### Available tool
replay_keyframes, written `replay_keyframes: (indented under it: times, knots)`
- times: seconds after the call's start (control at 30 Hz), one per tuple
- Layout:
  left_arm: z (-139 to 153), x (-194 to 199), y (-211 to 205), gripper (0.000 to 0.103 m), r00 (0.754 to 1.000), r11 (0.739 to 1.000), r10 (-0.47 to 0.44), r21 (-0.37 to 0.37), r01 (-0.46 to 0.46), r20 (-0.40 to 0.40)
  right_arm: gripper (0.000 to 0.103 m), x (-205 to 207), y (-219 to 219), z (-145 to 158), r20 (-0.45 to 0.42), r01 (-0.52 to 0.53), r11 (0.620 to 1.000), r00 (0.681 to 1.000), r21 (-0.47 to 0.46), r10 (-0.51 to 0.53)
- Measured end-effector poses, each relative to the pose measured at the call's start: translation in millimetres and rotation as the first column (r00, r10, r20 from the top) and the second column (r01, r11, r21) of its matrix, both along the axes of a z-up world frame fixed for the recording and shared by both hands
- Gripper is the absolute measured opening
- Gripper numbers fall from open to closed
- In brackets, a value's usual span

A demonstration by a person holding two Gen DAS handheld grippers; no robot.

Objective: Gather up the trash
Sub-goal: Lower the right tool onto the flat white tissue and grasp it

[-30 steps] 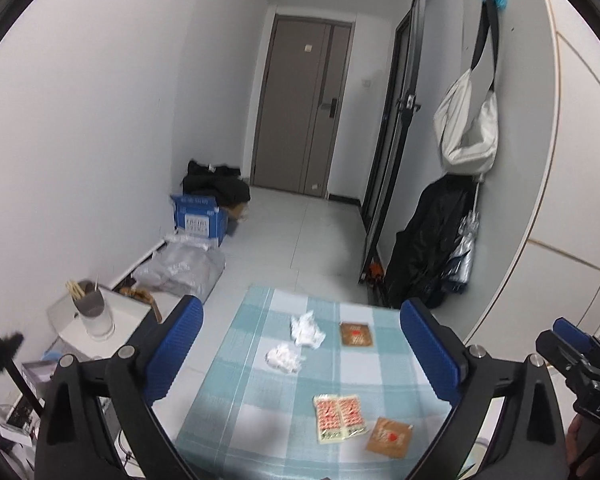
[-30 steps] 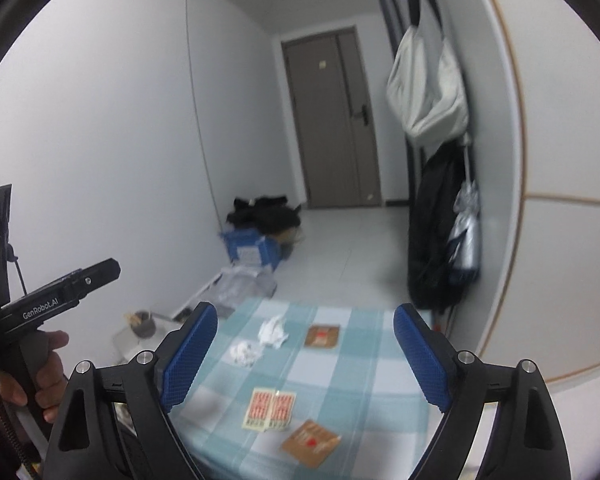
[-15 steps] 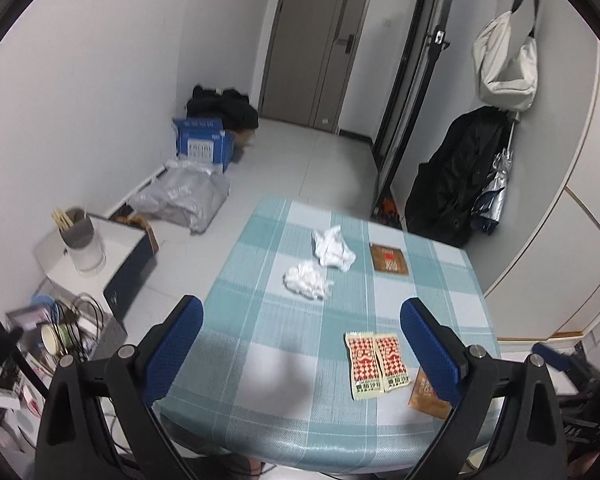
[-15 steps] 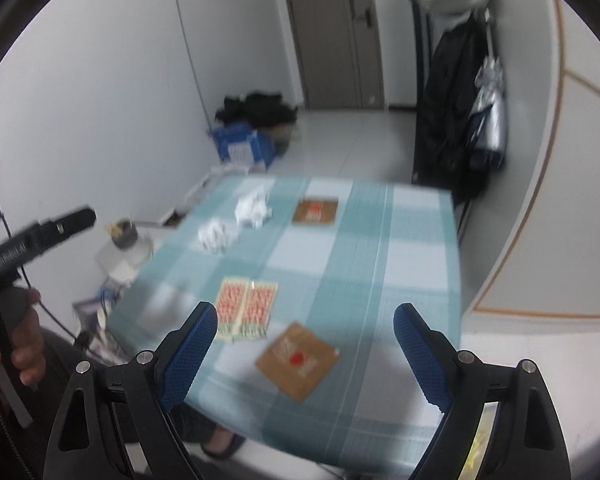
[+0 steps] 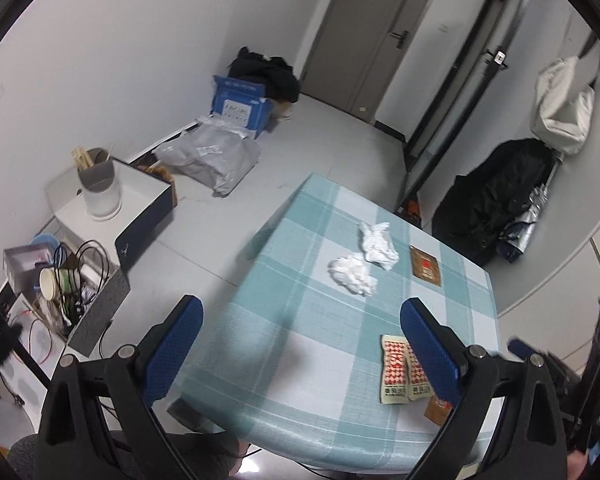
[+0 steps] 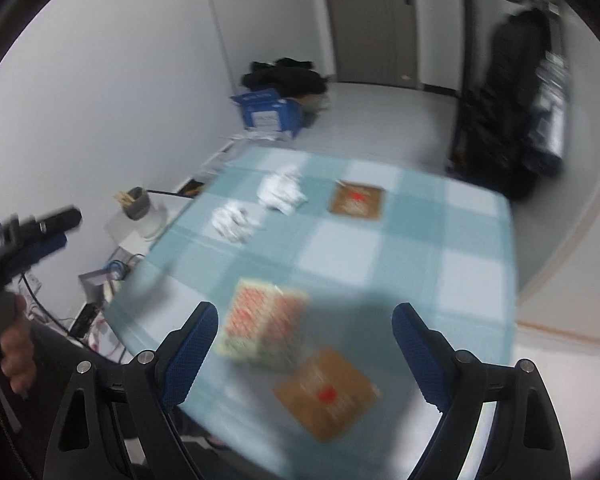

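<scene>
Right gripper (image 6: 302, 354) wide apart, empty, above near desk (image 6: 412, 256) edge. Brown packet (image 6: 327, 393) lying flat just below, red-checked sachets (image 6: 266, 328) left. Best lowered squarely, pinching one packet edge.

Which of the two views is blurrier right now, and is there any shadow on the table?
Right wrist view: motion-blurred, the packets and tissues smeared, and a dark shadow falls on the tablecloth near the tool. Left wrist view: mostly sharp, with fisheye bending at the edges.

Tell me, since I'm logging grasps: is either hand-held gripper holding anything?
Nothing held: left hand-held gripper and right hand-held gripper are both open and empty.
</scene>
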State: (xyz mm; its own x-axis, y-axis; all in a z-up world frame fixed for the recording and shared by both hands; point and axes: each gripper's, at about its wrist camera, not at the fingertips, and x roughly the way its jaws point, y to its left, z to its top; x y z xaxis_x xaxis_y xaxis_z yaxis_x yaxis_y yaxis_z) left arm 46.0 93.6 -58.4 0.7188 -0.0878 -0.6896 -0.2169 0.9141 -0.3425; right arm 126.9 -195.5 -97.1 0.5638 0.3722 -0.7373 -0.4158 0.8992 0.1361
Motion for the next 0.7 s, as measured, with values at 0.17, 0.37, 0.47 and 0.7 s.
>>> replay_keyframes:
  times: [0.17,0.37,0.47,0.7]
  knots:
    - [-4,5,20,0.097,0.999,0.999,0.043,-0.031,-0.043,-0.006,0.083,43,52,-7,-0.002,-0.101,0.995,0.995,-0.008,0.101]
    - [-17,16,42,0.097,0.995,0.987,0.071,-0.137,-0.08,-0.067,0.06,86,103,-44,-0.096,-0.162,0.987,0.982,-0.013,0.16]
    - [-19,19,45,0.097,0.994,0.986,0.075,-0.146,-0.085,-0.075,0.06,98,122,-56,-0.096,-0.176,0.984,0.98,-0.029,0.172]
    - [-25,20,52,0.097,0.993,0.981,0.074,-0.172,-0.09,-0.095,0.037,116,141,-76,-0.142,-0.178,0.984,0.975,-0.027,0.173]
